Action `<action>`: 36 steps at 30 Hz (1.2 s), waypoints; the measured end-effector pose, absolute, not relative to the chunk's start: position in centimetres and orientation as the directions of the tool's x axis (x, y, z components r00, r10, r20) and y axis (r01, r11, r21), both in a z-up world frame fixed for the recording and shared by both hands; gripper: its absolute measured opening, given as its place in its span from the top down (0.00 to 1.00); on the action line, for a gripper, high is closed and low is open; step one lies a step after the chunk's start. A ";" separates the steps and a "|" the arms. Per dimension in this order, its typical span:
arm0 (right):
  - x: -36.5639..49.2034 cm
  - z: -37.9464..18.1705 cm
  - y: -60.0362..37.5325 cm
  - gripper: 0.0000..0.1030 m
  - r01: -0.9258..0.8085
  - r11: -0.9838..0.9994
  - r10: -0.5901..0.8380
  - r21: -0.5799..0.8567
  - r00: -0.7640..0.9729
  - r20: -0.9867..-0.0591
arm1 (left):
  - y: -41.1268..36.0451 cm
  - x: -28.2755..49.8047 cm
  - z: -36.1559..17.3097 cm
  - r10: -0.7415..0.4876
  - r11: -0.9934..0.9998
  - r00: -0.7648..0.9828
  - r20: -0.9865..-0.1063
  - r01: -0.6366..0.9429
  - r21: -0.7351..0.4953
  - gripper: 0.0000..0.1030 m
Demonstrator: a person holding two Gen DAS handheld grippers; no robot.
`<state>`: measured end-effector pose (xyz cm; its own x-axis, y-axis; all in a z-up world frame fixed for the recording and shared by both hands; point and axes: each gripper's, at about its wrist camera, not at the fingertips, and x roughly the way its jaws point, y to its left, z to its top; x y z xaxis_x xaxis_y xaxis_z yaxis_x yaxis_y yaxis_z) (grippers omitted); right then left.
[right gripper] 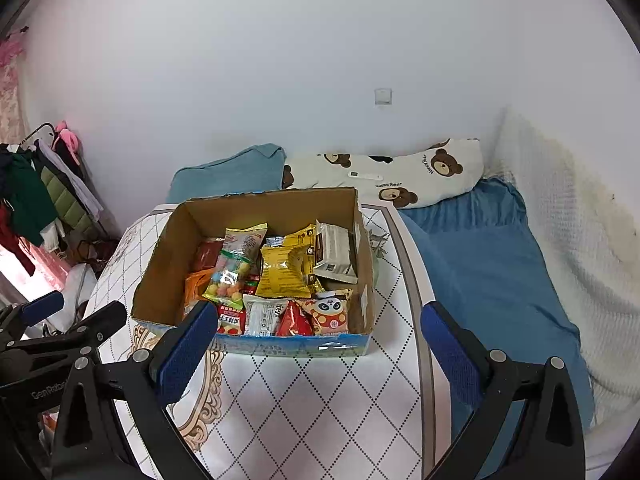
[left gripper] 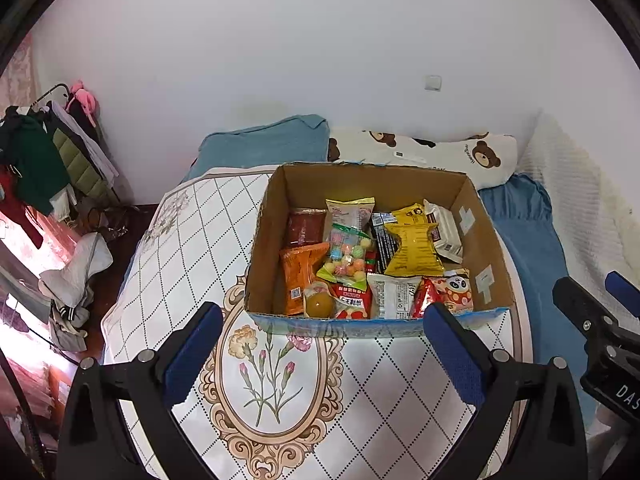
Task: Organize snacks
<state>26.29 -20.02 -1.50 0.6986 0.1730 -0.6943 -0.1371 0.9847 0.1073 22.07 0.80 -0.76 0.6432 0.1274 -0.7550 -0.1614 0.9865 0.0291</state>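
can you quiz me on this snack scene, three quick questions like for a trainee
1. True or false: the cardboard box stands on the patterned tabletop with its top open.
2. Multiple choice: what does the left claw hold? A) the yellow snack packet B) the clear bag of coloured candy balls C) nothing
3. Fill in: the packet in the box's near right corner shows a ____ face.

Key
1. True.
2. C: both the left claw and the right claw are open and empty, short of the box.
3. Panda: the panda packet.
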 end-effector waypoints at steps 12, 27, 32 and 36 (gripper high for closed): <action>27.5 -3.1 -19.9 0.00 -0.129 0.987 0.159 0.096 0.689 -0.707 | 1.0 22.7 -1.6 0.139 0.985 0.631 -0.763 -0.170 0.038 0.00; 27.4 -3.4 -19.9 0.00 -0.136 0.986 0.160 0.092 0.681 -0.714 | 1.1 22.8 -2.0 0.131 0.985 0.621 -0.772 -0.166 0.034 0.00; 27.4 -3.4 -19.9 0.00 -0.137 0.986 0.162 0.093 0.679 -0.716 | 0.9 22.7 -2.2 0.128 0.986 0.617 -0.777 -0.163 0.032 0.00; 27.4 -3.6 -20.0 0.00 -0.139 0.986 0.164 0.095 0.675 -0.719 | 0.8 22.8 -2.3 0.126 0.987 0.617 -0.777 -0.157 0.036 0.00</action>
<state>27.40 -19.95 -3.57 0.6754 0.1644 -0.7189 -0.1393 0.9857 0.0945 22.77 0.78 -2.34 0.6172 0.1260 -0.7767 -0.1566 0.9870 0.0357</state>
